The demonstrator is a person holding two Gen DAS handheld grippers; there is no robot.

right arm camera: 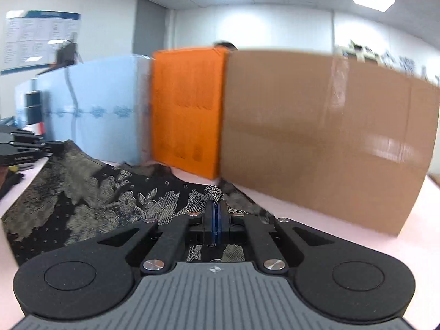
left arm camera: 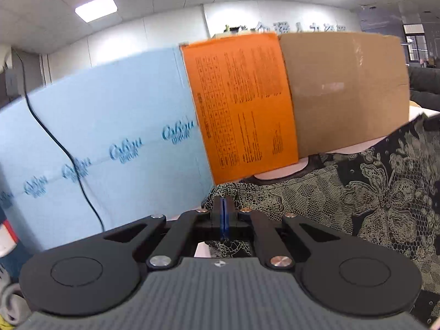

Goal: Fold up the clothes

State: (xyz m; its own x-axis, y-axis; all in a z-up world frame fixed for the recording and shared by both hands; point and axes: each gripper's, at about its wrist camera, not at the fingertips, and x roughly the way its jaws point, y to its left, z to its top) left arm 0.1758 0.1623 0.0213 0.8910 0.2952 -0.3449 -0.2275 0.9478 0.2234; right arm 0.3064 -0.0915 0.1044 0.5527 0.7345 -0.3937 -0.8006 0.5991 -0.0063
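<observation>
One dark lace garment (left arm camera: 371, 200) with a pale floral pattern is seen lifted off a pale pink table (right arm camera: 316, 220), held between two grippers. The left gripper (left arm camera: 224, 206) is closed completely, its blue pads pressed together on a bunched edge of the garment at 12 o'clock of its frame; the cloth spreads away toward 3 o'clock. The right gripper (right arm camera: 216, 206) is likewise pinched closed on a fold of the same garment, which drapes away toward 9 o'clock and reaches the table's near edge there.

Three upright panels are lined along the far side of the table: one light blue foam board (left arm camera: 96, 143) at 10 o'clock, one orange printed board (left arm camera: 239, 104) at 12 o'clock, and one brown cardboard box (right arm camera: 330, 137) at 2 o'clock. The garment's far edge is seen lying close to their bases. Bare table is left open at 4 o'clock in the right wrist view, below the box. One black cable (left arm camera: 55, 137) is draped across the foam board.
</observation>
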